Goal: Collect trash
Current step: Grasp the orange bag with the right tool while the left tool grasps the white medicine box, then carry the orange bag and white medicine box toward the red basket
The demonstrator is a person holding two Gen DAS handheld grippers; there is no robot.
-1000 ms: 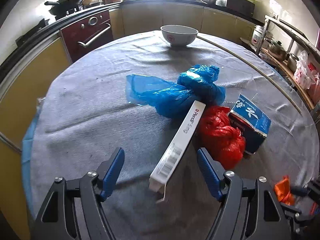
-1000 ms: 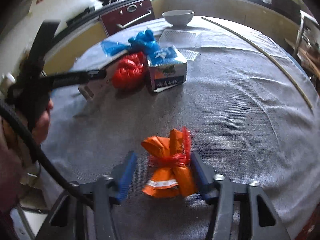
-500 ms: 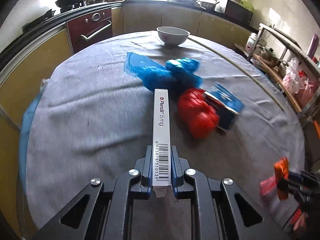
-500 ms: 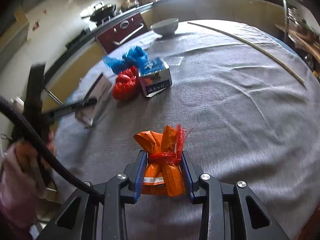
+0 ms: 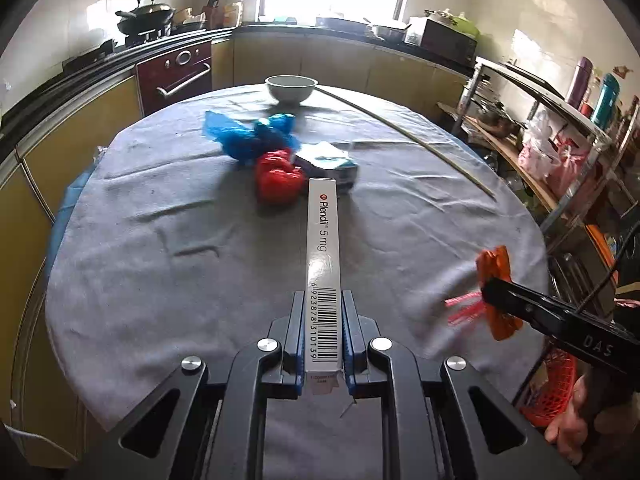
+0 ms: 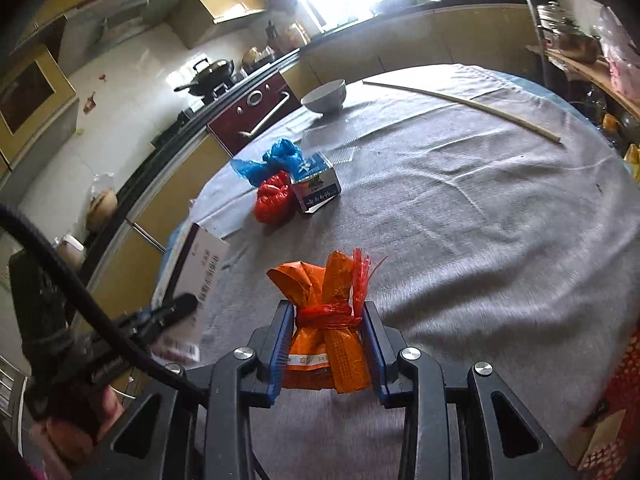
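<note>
The long white cardboard medicine box (image 5: pixel 323 264) is now clamped by its barcode end in the left tongs (image 5: pixel 323 336), which a second ago stood wide around it, and it has come up off the grey-clothed round desk (image 5: pixel 160 240). The crumpled orange wrapper tied with red net (image 6: pixel 326 328) is likewise pinched in the right tongs (image 6: pixel 326 344) and lifted. Both seem ready for binning, while the red plastic bag (image 5: pixel 278 178), blue plastic bag (image 5: pixel 248 136) and blue-and-white carton (image 5: pixel 332 162) remain near the desk's middle.

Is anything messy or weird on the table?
Yes. A blue plastic bag, a red bag and a small carton lie in a crumpled heap mid-table, and a long thin stick lies near the far edge. The white bowl stands upright, nothing spilled.
</note>
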